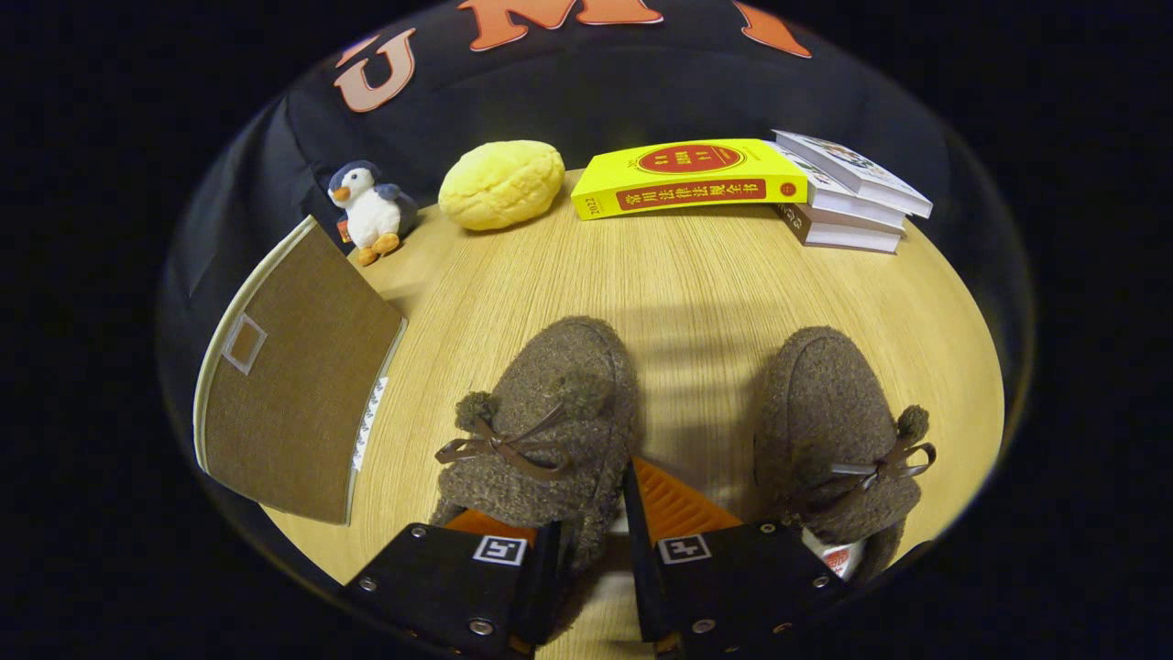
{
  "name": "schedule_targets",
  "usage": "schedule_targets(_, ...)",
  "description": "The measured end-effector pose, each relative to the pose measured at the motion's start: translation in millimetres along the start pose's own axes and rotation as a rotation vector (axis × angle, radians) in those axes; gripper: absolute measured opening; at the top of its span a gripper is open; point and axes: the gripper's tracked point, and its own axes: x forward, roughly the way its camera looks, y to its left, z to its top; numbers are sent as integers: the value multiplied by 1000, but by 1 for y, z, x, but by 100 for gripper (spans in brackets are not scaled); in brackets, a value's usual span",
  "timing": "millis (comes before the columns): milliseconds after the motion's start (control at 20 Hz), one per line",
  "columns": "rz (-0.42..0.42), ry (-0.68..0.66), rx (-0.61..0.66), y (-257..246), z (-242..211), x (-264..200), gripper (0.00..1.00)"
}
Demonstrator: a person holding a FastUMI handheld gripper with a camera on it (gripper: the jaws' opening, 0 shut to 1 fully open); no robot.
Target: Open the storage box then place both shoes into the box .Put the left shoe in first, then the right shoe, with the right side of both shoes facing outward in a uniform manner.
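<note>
The gripper (596, 541) is down low over the wooden surface (696, 275), and its two fingers straddle the side wall of the nearer fuzzy brown shoe (536, 431). One finger sits inside the shoe's opening, the other just outside it, with the fluffy edge caught between them. The gap is narrow, but I cannot tell from here whether both fingers actually press on the wall. That shoe points away from the gripper, its thin ribbon bow and pompoms lying across the top.

The second shoe (829, 431) stands beside it on the other side of the outer finger, apart from the first, also toe away, with a bow of its own.

On the far side of the first shoe stands the brown fabric storage box (293, 385), its pale-edged lid closed. Beyond the box sits a small plush penguin (369, 213), then a yellow bun-shaped toy (501, 183), a yellow book (692, 177) lying flat, and a short stack of books (848, 197) touching its end.
</note>
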Motion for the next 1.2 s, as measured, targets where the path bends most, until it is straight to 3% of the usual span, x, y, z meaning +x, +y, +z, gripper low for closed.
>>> schedule_targets(150,9,30,84,-4,-1,-7,21)
schedule_targets(200,2,23,95,-7,1,-9,11)
schedule_targets(300,10,2,113,-3,6,-18,4)
schedule_targets(500,47,-35,173,22,29,-52,4)
schedule_targets(850,78,-104,91,101,86,-119,4)
schedule_targets(1200,157,-120,68,210,119,-129,4)
